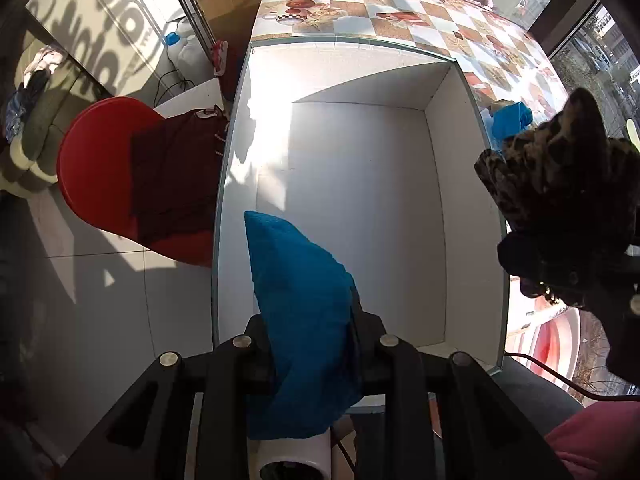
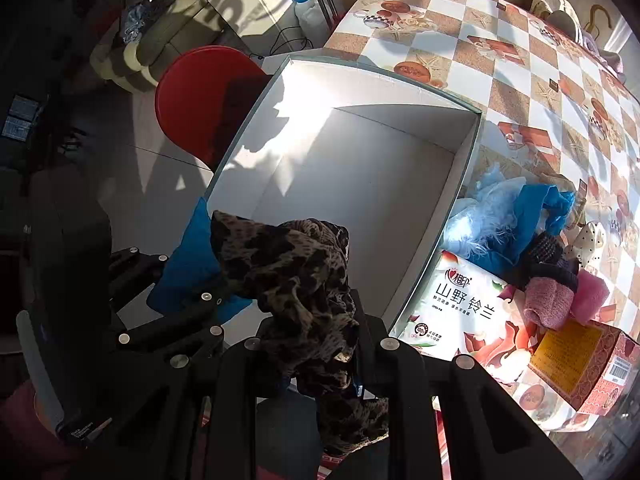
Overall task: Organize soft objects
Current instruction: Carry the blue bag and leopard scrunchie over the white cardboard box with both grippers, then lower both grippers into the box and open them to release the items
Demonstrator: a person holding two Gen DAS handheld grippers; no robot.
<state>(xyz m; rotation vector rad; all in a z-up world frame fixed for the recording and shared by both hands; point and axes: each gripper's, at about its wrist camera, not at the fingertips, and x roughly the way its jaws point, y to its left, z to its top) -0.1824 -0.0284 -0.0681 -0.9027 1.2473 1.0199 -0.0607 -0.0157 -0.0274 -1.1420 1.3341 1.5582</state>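
Observation:
A white open box stands on the patterned table; nothing lies in it. My left gripper is shut on a blue cloth and holds it over the box's near edge. The cloth also shows in the right wrist view. My right gripper is shut on a leopard-print cloth, held above the box's near right corner; it shows at the right of the left wrist view. The box shows in the right wrist view.
Right of the box lie a blue and white feathery pile, pink towels, a tissue pack and a carton. A red chair with a dark garment stands left of the table.

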